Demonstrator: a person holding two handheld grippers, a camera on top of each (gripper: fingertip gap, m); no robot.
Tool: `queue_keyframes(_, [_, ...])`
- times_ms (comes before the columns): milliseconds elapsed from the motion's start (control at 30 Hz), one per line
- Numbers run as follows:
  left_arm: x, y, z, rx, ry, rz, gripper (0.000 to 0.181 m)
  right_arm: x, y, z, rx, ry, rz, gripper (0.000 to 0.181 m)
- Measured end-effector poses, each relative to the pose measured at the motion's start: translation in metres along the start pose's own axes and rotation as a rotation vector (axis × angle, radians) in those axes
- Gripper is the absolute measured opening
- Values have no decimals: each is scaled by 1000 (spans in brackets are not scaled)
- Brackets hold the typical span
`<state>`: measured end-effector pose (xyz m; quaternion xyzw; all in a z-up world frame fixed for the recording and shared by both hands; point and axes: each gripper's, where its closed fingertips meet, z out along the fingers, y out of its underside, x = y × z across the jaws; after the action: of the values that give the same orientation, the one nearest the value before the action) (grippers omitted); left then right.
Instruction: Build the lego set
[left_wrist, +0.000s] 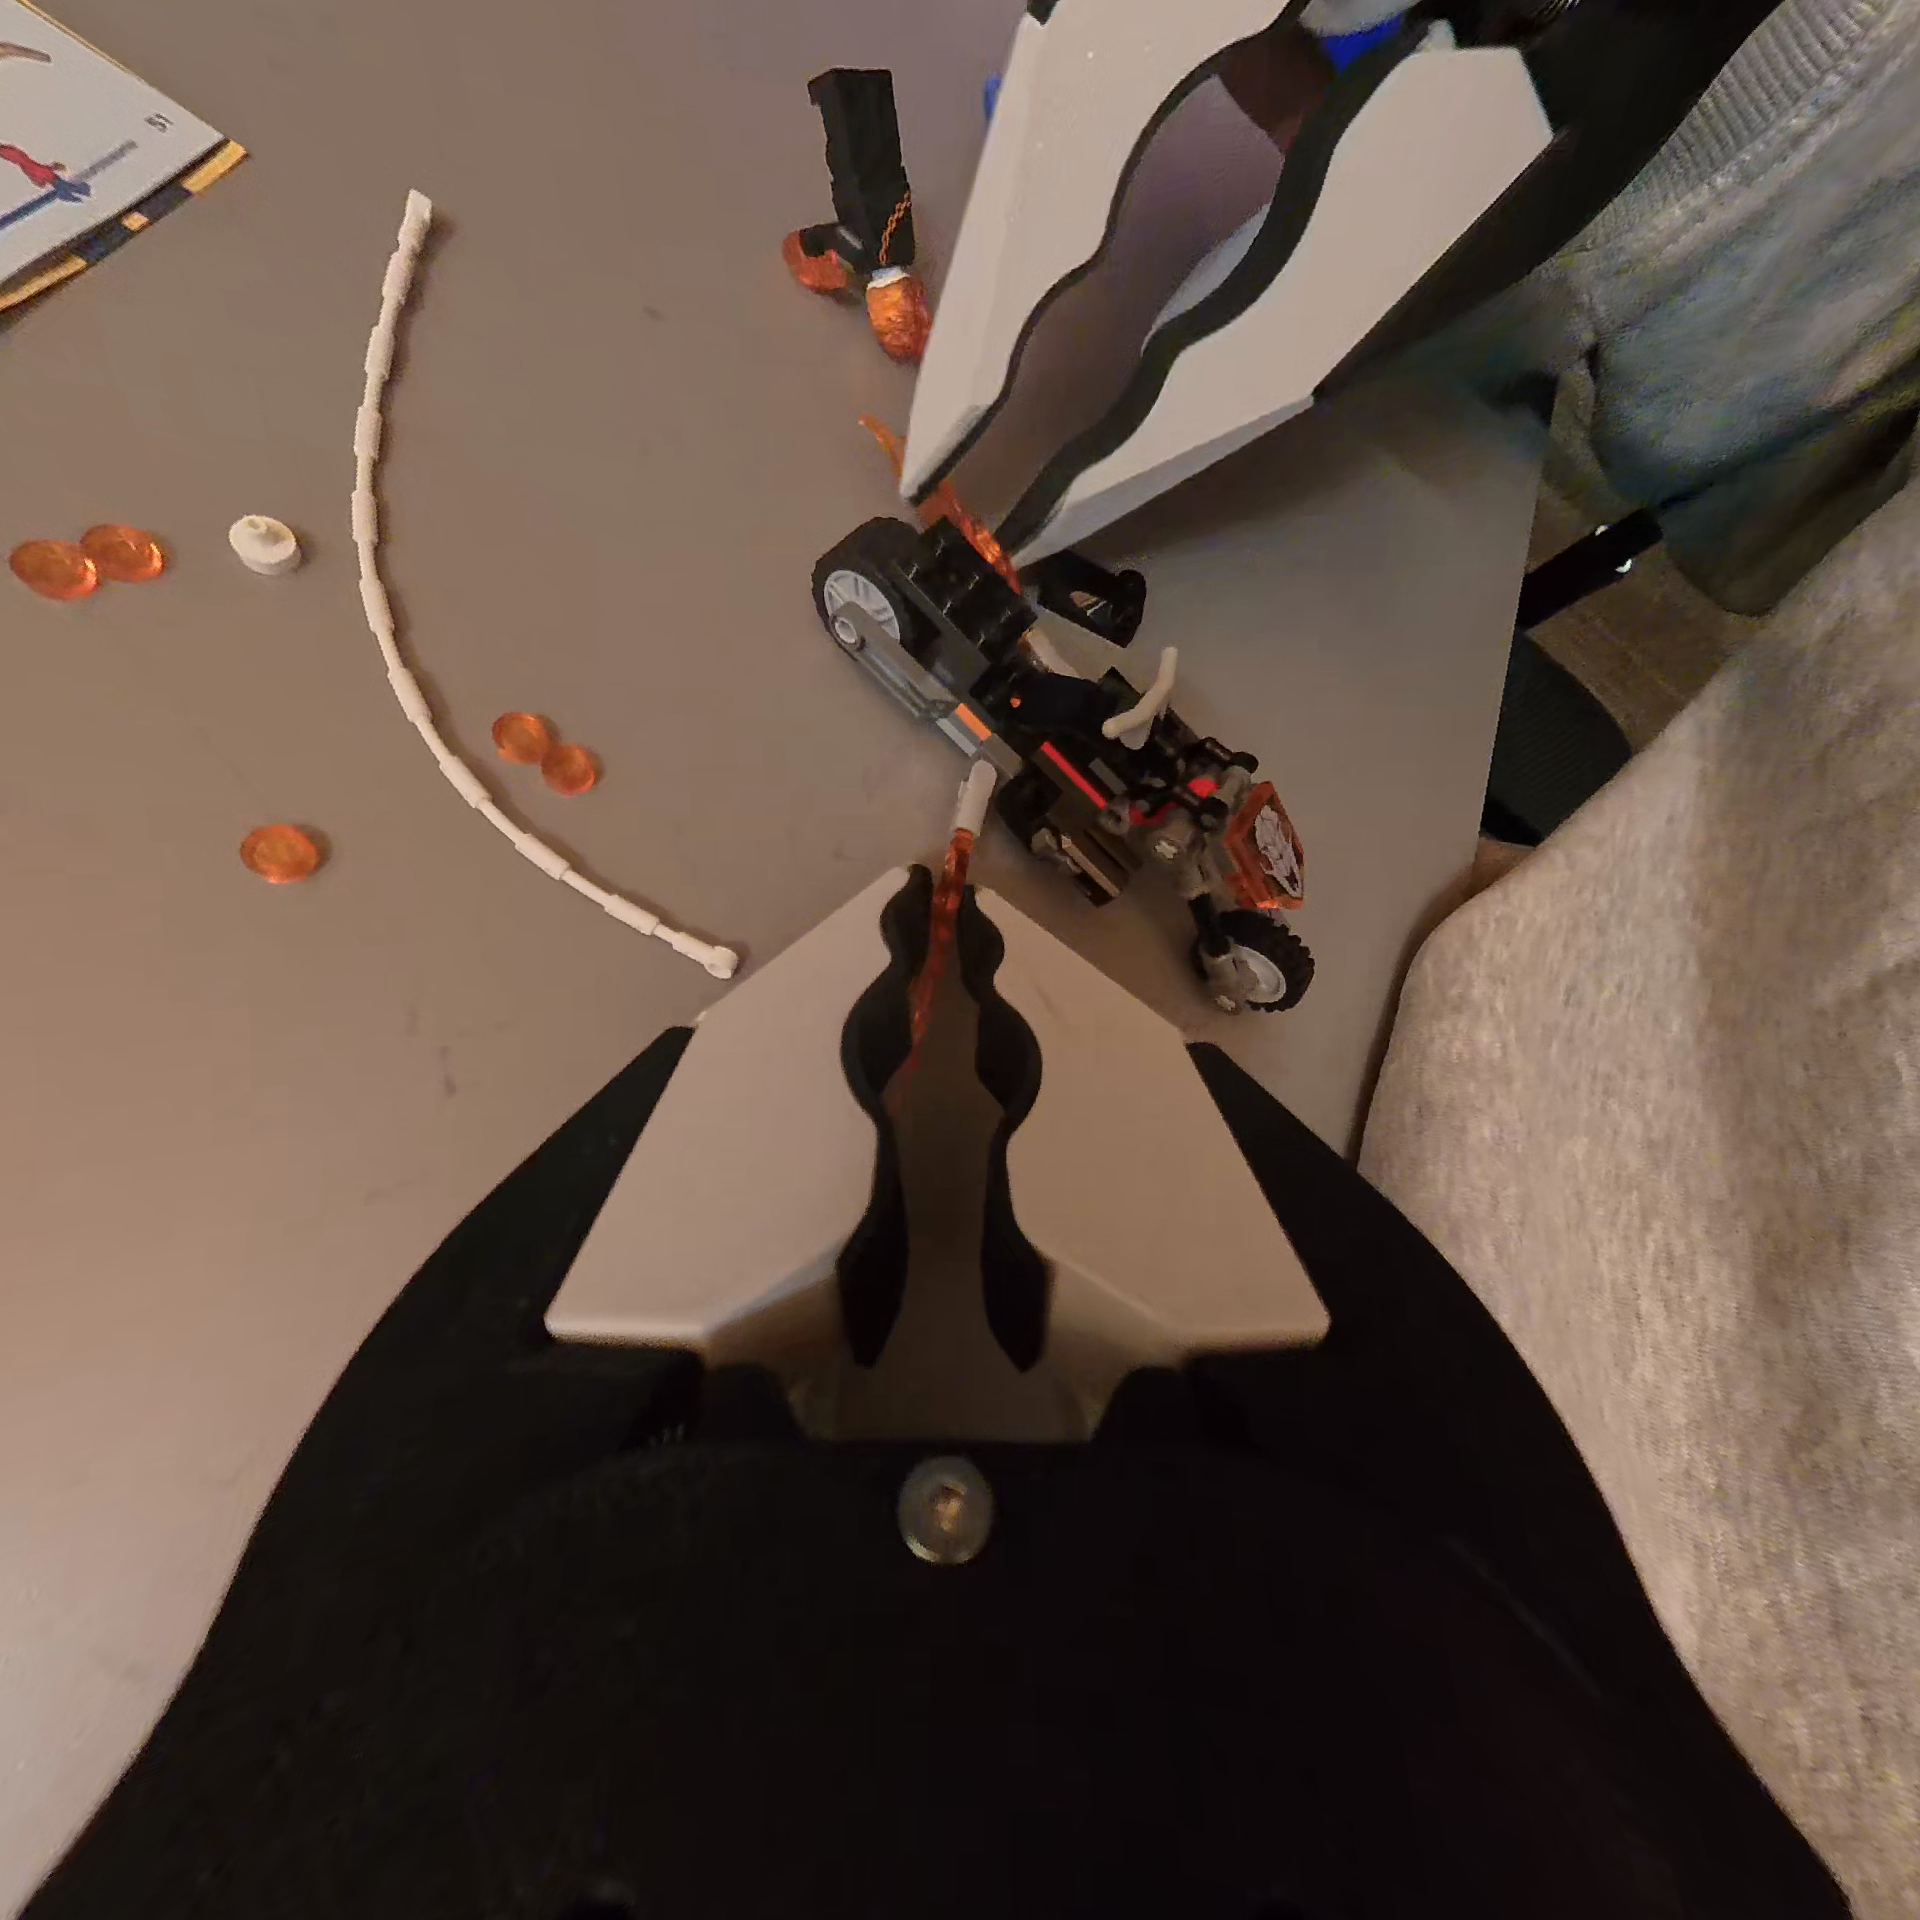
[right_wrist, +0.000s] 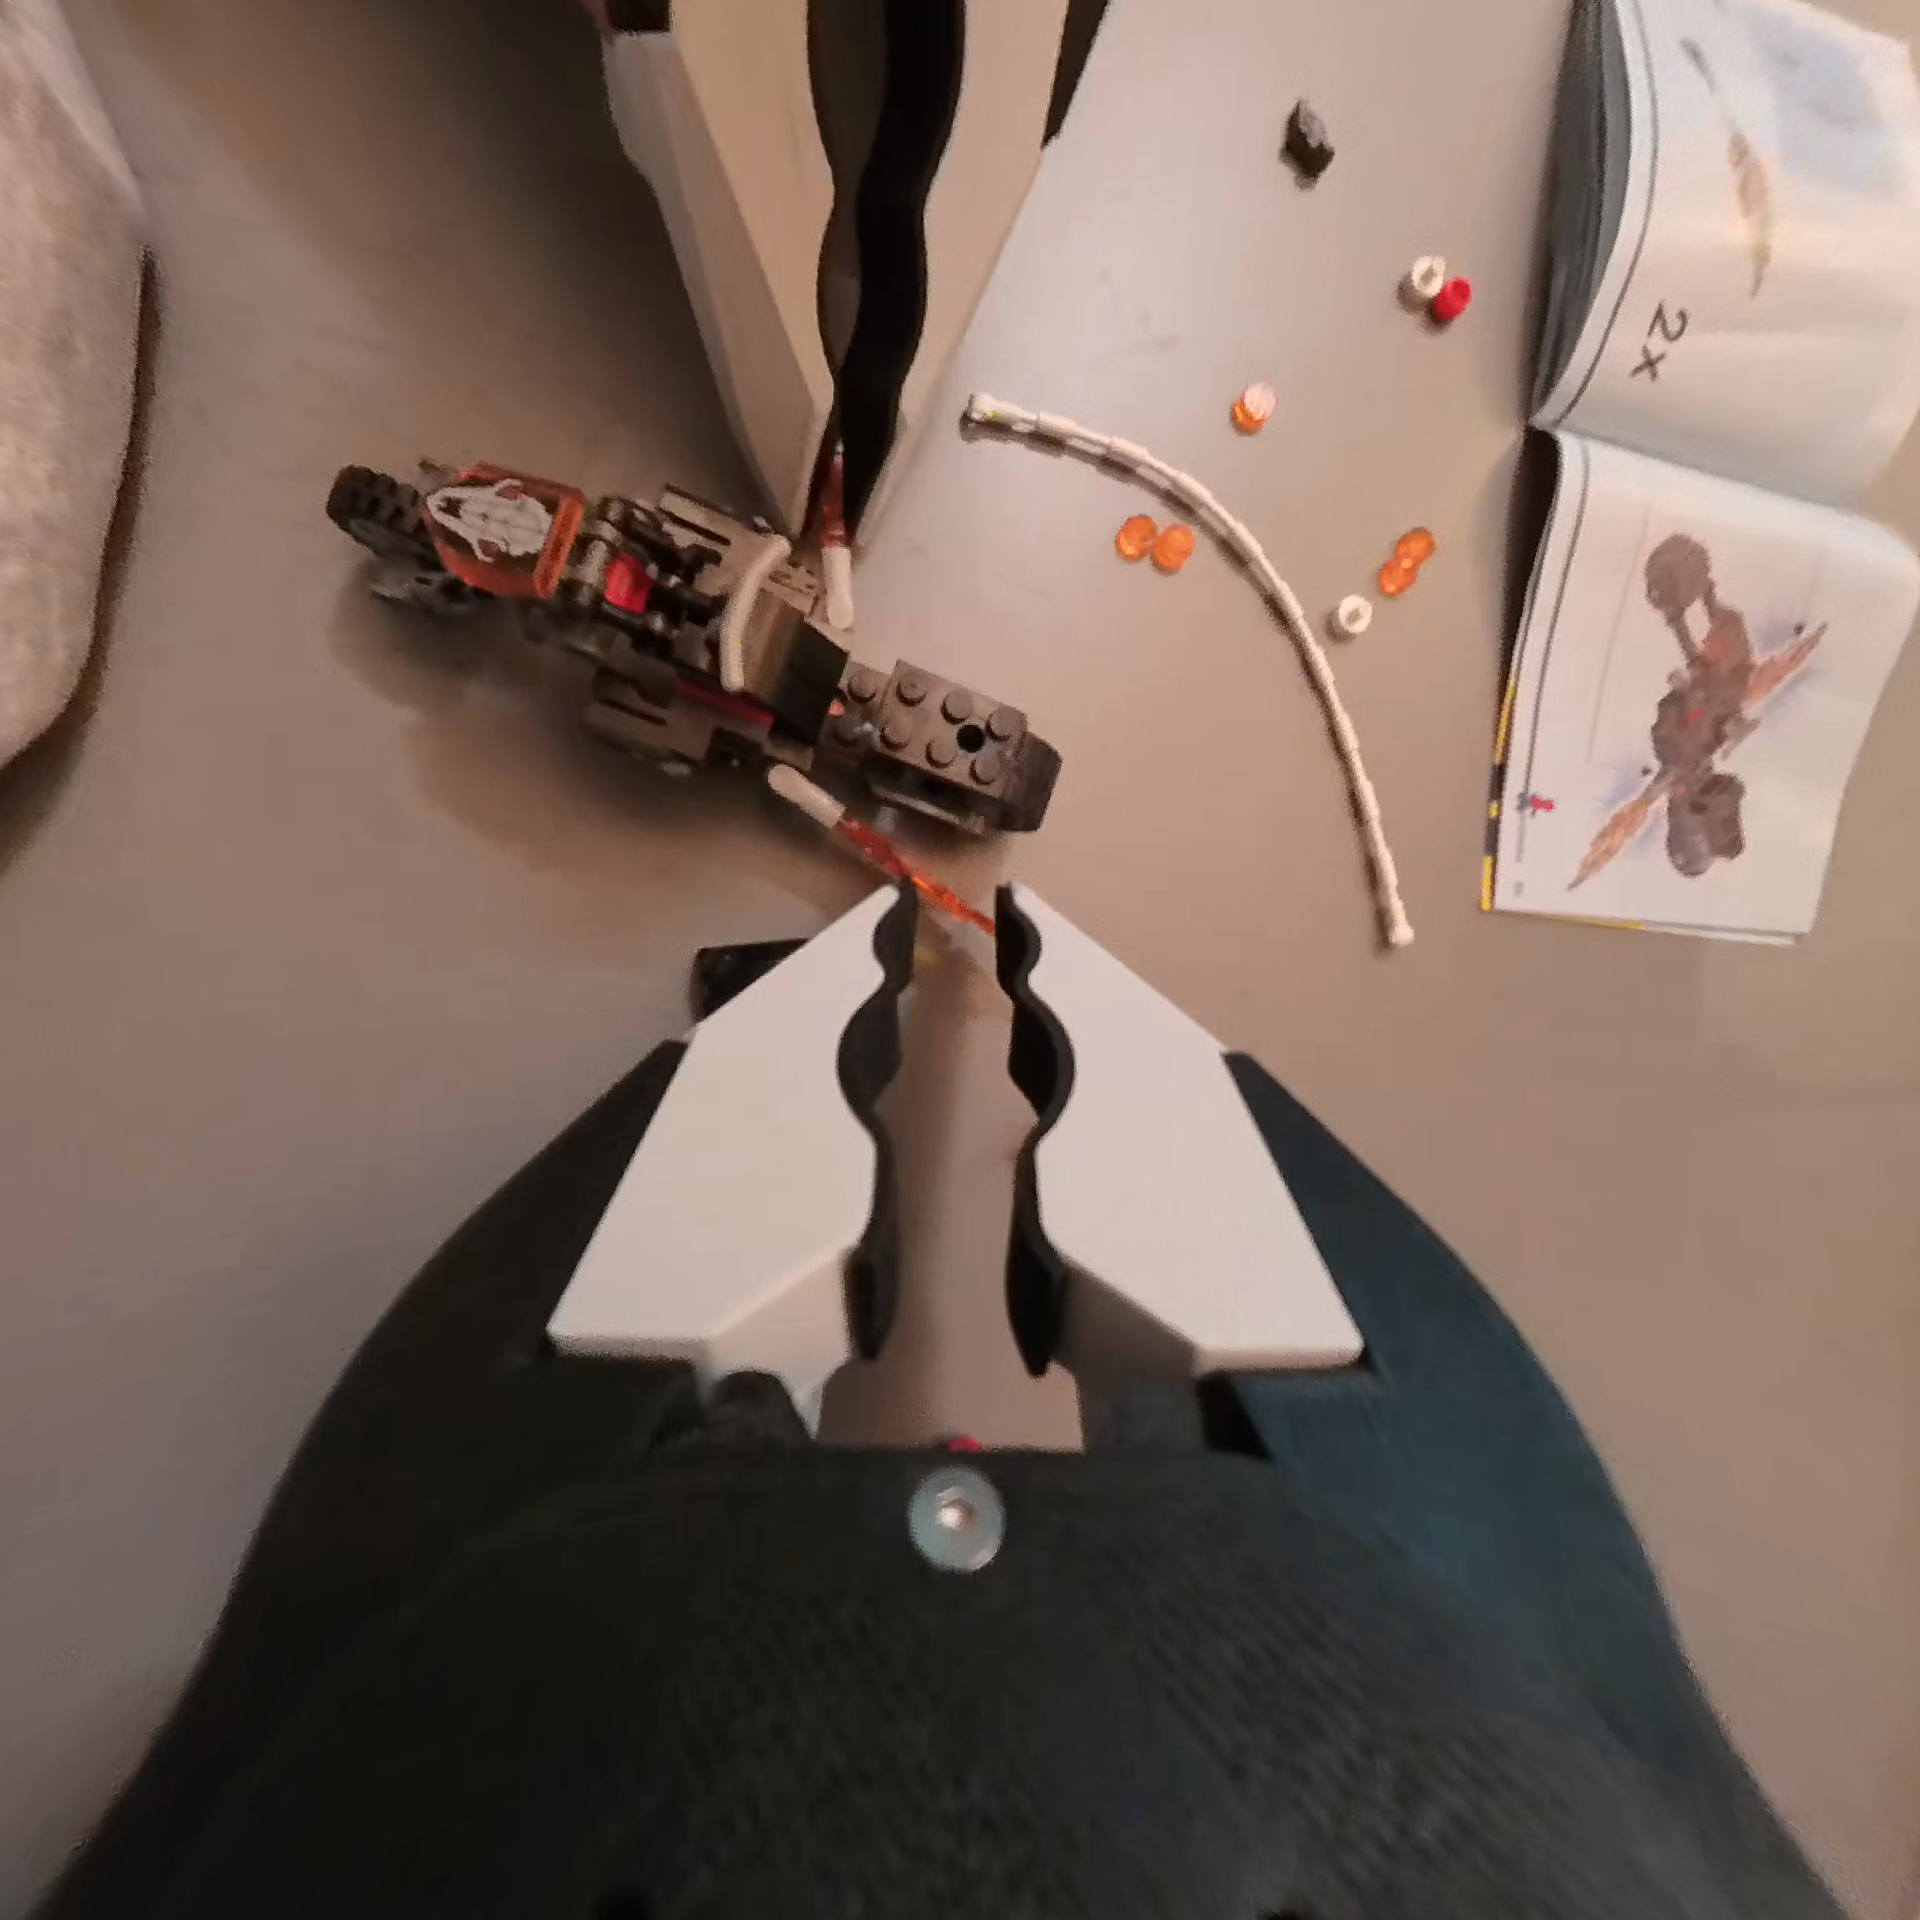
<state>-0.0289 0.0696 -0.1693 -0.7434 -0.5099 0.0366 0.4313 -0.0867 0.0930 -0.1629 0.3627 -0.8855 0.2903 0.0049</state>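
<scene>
Grey table (left_wrist: 312, 1143) carries the lego motorbike (left_wrist: 1049, 727) near its edge, while the left gripper (left_wrist: 940, 904) and right gripper (right_wrist: 945, 904) each clamp a flame piece (left_wrist: 935, 956), apparently needing careful alignment with its sides.

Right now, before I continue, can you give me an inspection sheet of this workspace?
Surface: grey table, a few faint marks.
Job's things: Lego motorcycle lying on the table; open instruction booklet.
Clutter: white segmented chain, orange round studs, white round stud, red round stud, minifigure lying down, small black piece.
Grippers: left tool shut on a white-tipped flame piece; right tool has a second flame piece between its tips, grip unclear.
Cables: nothing seen.
Surroundings: grey fabric past the table edge.
</scene>
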Motion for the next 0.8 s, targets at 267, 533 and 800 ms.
queue_keyframes(267, [-3,2,0,-7,-27,1,2,-19,13,-13,-78,26,89,4])
queue_keyframes(533, [-3,2,0,-6,-34,0,2,-46,21,-16,-70,-18,202,7])
queue_keyframes(800, [-2,2,-1,-4,-39,1,2,-49,17,-19,-7,3,261,16])
